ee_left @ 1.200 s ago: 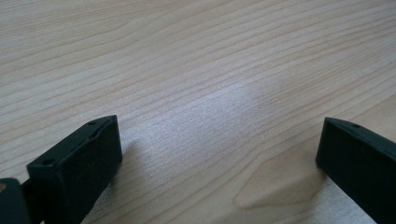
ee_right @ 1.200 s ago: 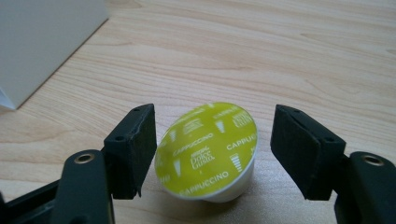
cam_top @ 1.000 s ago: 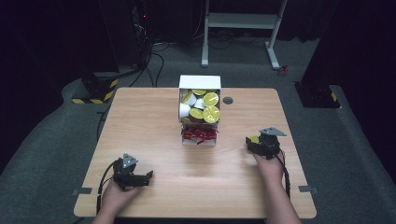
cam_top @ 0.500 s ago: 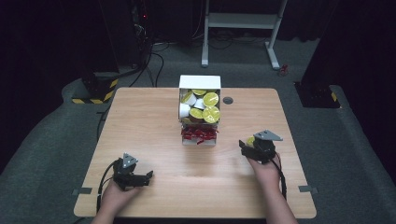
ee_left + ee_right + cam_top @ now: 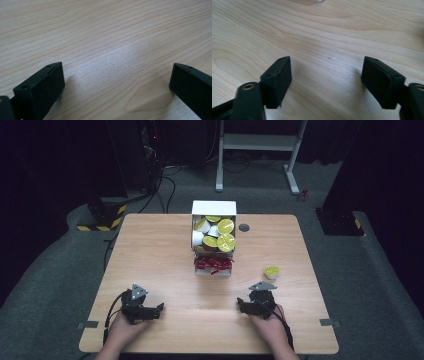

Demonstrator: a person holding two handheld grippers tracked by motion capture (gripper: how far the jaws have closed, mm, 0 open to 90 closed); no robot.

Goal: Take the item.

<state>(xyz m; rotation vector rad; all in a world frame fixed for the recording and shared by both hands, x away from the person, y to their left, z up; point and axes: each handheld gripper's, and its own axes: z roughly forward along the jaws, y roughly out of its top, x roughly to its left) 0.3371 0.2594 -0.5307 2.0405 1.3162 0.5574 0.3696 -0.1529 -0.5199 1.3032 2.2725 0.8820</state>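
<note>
High view has both tools parked on the near side of the counter (image 5: 150, 250), one per hand. The right tool (image 5: 250, 307) sits with jaws spread and nothing between them, and the left tool (image 5: 152, 311) is the same, wide open over bare wood. The right gripper view and left gripper view back that up: black jaws apart, just wood grain in the gap.

The thing to go for looks like the lone cup (image 5: 272, 272), standing upright on the counter right of the box (image 5: 214, 209) and just beyond the right hand (image 5: 267, 327), apart from it. It's a small pod with a yellow-green foil lid, same look as the ones piled in the box. Below the pile there's a red bunch (image 5: 214, 264) at the box's open front; can't tell what that is.

If I were doing it, I'd bring the right tool forward and to the right, keep the jaws wide, come in level with the cup's side walls rather than the lid, and close gently. It's probably light and would tip or skid if nudged by one jaw first.
</note>
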